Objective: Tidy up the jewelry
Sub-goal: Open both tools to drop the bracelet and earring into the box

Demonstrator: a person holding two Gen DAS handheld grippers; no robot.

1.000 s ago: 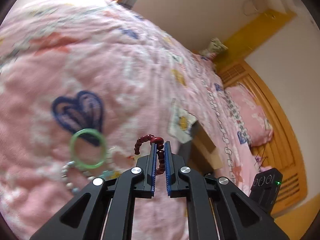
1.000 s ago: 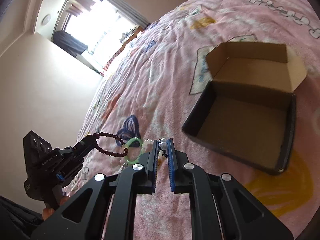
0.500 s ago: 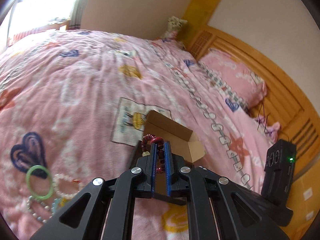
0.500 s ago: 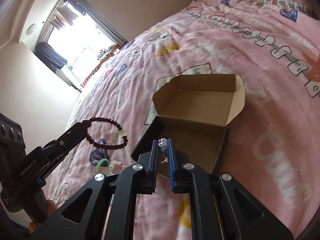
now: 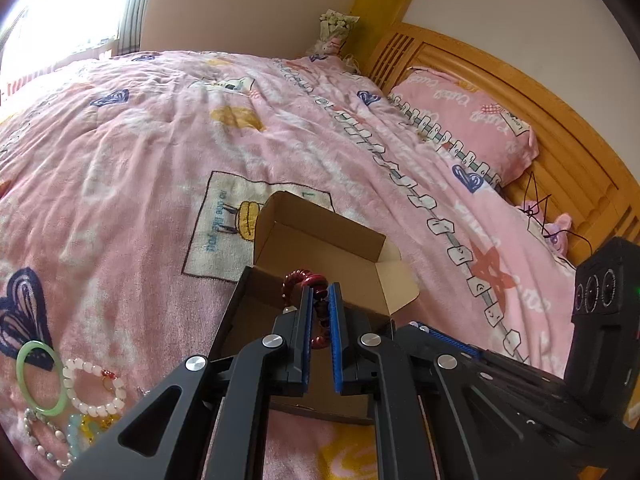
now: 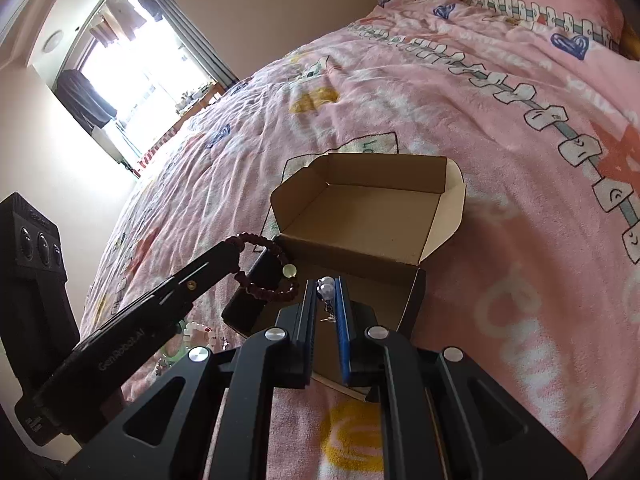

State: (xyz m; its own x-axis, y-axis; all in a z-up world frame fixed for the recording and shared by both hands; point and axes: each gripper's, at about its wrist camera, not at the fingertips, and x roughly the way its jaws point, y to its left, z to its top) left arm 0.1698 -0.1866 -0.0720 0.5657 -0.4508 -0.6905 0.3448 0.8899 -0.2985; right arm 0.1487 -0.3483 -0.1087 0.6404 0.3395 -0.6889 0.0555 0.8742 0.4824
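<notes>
My left gripper (image 5: 320, 292) is shut on a dark red bead bracelet (image 5: 298, 282) and holds it over the near edge of the open cardboard box (image 5: 340, 244). In the right wrist view the left gripper (image 6: 236, 254) and the bracelet (image 6: 264, 272) hang at the box's left corner. My right gripper (image 6: 325, 286) is shut on a pearl earring (image 6: 326, 290) above the front of the box (image 6: 372, 216). A green bangle (image 5: 40, 376), a white bead bracelet (image 5: 94, 388) and a pearl string (image 5: 40, 440) lie on the bed at lower left.
The box sits on a pink printed quilt (image 5: 160, 140) that covers the bed. A pink pillow (image 5: 460, 120) and a wooden headboard (image 5: 560, 128) are at the right. A bright window (image 6: 132, 76) is at the far end.
Both grippers have moved from the jewelry pile over to the box, each carrying its piece. The box now sits directly under both sets of fingertips.
</notes>
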